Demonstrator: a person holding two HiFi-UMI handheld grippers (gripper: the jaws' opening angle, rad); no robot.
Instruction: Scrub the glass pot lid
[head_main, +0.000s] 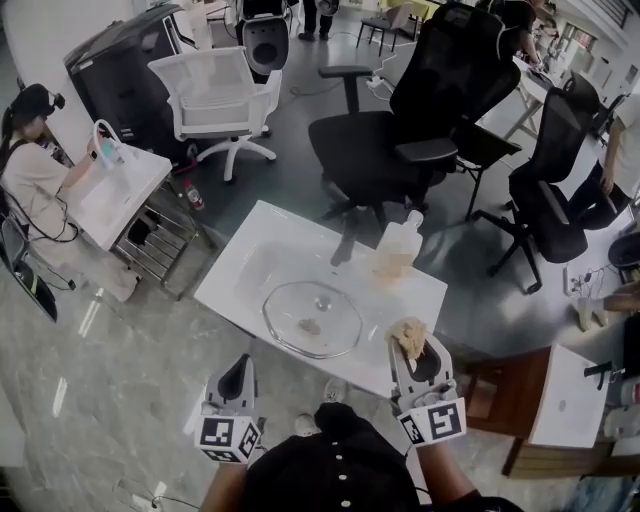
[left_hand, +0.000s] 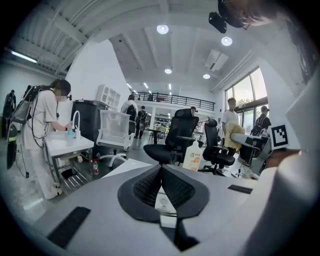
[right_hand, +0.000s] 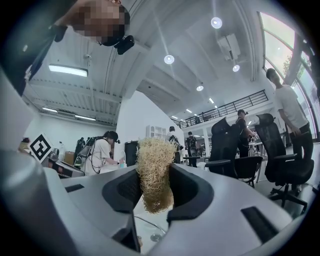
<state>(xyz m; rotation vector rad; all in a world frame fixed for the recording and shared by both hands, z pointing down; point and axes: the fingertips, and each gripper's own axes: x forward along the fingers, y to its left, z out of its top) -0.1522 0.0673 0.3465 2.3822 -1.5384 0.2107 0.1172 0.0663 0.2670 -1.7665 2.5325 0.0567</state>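
in the head view, the lid (head_main: 312, 318) lies flat on the white table (head_main: 250, 262), near the edge closest to you. a bottle (head_main: 397, 250) stands behind it, at the far side. your left gripper (head_main: 236, 378) is at the near edge of the table, left of the lid and not touching it. your right gripper (head_main: 418, 345) is just beside the lid's right rim, with a tan scrubber (head_main: 409, 335) in its tips. in the left gripper view, the jaws are pressed together with nothing between them, and they point over the table toward the bottle. in the right gripper view, the jaws pinch the scrubber tight, and the lid's rim shows just below it.
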